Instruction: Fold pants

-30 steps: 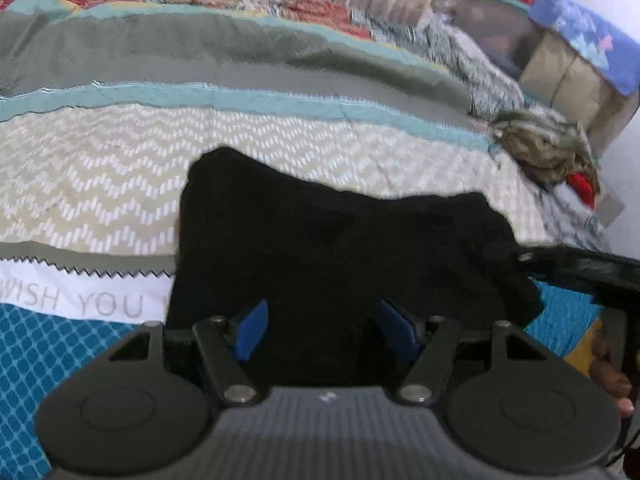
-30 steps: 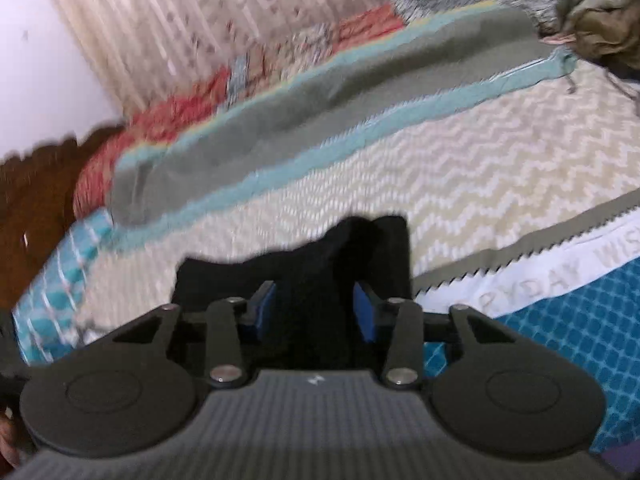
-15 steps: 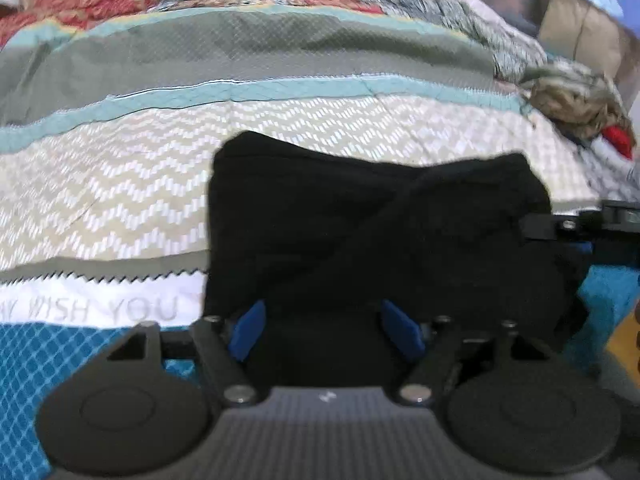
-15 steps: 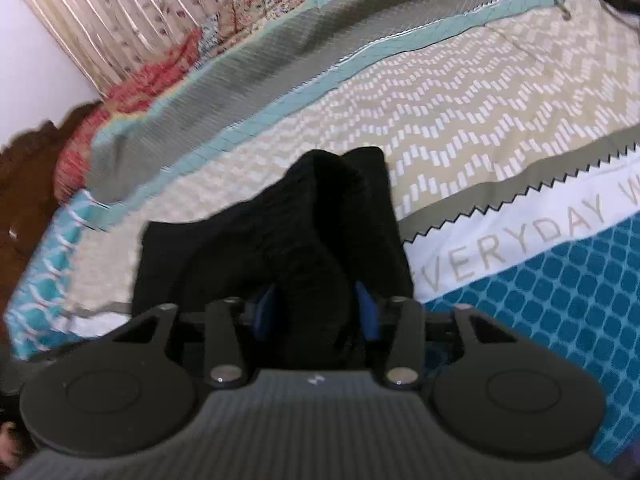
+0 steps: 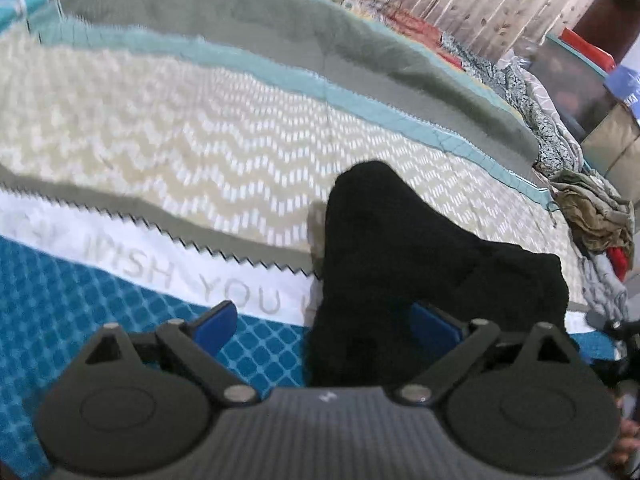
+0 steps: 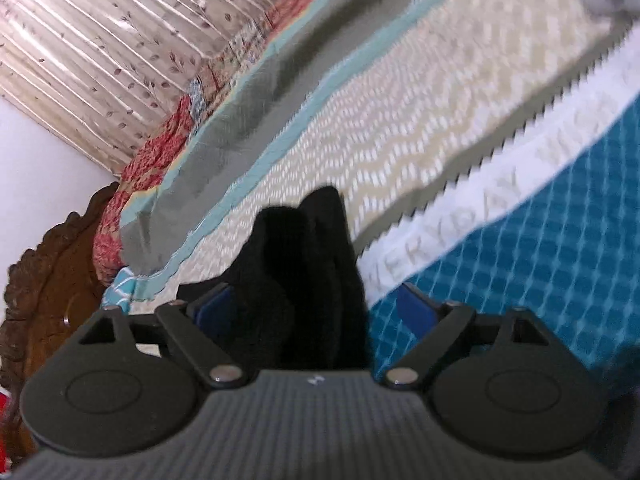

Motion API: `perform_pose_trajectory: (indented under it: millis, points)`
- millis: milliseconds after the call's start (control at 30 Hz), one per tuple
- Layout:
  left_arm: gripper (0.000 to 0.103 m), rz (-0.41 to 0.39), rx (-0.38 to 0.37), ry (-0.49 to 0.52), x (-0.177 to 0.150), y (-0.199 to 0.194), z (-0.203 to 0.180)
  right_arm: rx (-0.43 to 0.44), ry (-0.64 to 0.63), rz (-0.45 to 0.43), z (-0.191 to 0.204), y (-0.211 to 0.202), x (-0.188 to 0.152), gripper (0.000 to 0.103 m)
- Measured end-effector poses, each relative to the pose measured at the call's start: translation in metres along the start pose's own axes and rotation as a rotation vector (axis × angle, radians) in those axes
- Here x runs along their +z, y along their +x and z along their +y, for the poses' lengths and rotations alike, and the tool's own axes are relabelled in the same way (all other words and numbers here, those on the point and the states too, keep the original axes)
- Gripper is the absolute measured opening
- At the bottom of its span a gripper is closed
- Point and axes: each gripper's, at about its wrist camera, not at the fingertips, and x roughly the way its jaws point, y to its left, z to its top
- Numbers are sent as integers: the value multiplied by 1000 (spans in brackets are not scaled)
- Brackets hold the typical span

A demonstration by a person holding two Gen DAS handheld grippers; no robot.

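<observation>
Right up close in the left wrist view, the left gripper (image 5: pixel 326 326) has its black arms and blue pads (image 5: pixel 214 322) spread wide; its jaws have just been opening, and the bunched black fabric pants (image 5: pixel 404 264) sit between them without the left pad touching, since that one stands out over the teal lattice part of the patterned bedspread (image 5: pixel 168 152). The right-side pad looks like it's against or just under the cloth, can't really tell which. Same story on the other side: the right gripper (image 6: pixel 316 312) is spread too, jaws have just been opening, with a dark hump of the pants (image 6: pixel 304 272) standing up between the blue pads (image 6: pixel 416 312); the right one is clear of it over the teal squares, and the left one is half buried by the fabric edge so I can't say if it touches. The pants lie in a rumpled heap on the bedspread (image 6: pixel 420 128), across the white band with grey lettering and onto the beige zigzag stripe. Further back come a thin aqua stripe, a wide grey-green band, then red patchwork. Off to the right in the left view there's a crumpled pile of olive and red clothes (image 5: pixel 592 212), well apart from the pants. Farthest back hangs a pleated cream curtain with small leaf prints (image 6: pixel 100 40), and a carved brown wooden headboard (image 6: pixel 44 276) sits at the left edge in the right view. Everything is a bit motion-blurred.
</observation>
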Motion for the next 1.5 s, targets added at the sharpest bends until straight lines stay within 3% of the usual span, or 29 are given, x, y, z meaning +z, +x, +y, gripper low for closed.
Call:
perform_pose_trajectory:
  millis: [133, 267, 567, 767, 833, 1233, 1500]
  points:
    - [97, 51, -58, -34, -3, 21, -3, -8, -30, 55, 4, 14, -1, 91]
    - [95, 102, -111, -2, -9, 38, -16, -27, -72, 80, 8, 26, -8, 93]
    - [97, 109, 71, 185, -24, 52, -59, -58, -142, 43, 21, 34, -22, 96]
    - [97, 115, 91, 179, -25, 51, -57, -42, -115, 38, 19, 37, -19, 98]
    - [99, 120, 95, 180, -26, 51, -57, -15, -93, 32, 18, 37, -20, 103]
    - [103, 139, 120, 201, -28, 55, -64, 41, 62, 11, -2, 33, -8, 103]
    - [103, 149, 121, 208, -24, 59, -64, 174, 325, -27, -42, 20, 8, 103]
